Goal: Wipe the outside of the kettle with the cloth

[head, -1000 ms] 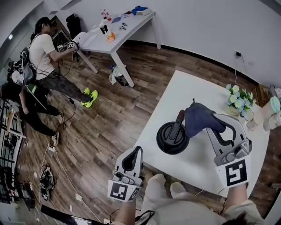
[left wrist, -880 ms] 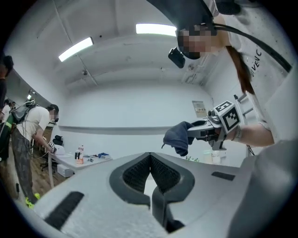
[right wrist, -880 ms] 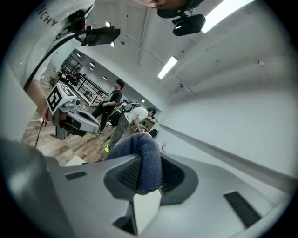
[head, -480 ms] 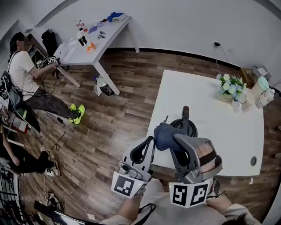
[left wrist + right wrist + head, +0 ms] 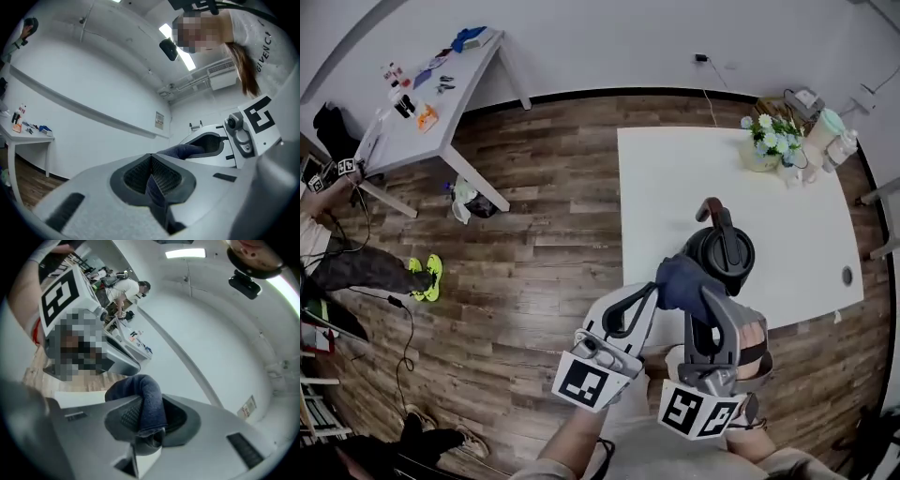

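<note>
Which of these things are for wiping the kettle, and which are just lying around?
For the job:
kettle
cloth, pinched by the right gripper and left gripper

Lying about:
flowers
bottles
clutter on the far table

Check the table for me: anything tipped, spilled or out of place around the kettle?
Nothing stands out. The kettle stands upright on the white table, with no spill around it. The cloth is bunched beside it, pinched by the right gripper and the left gripper. The flowers at the far corner are upright.
</note>
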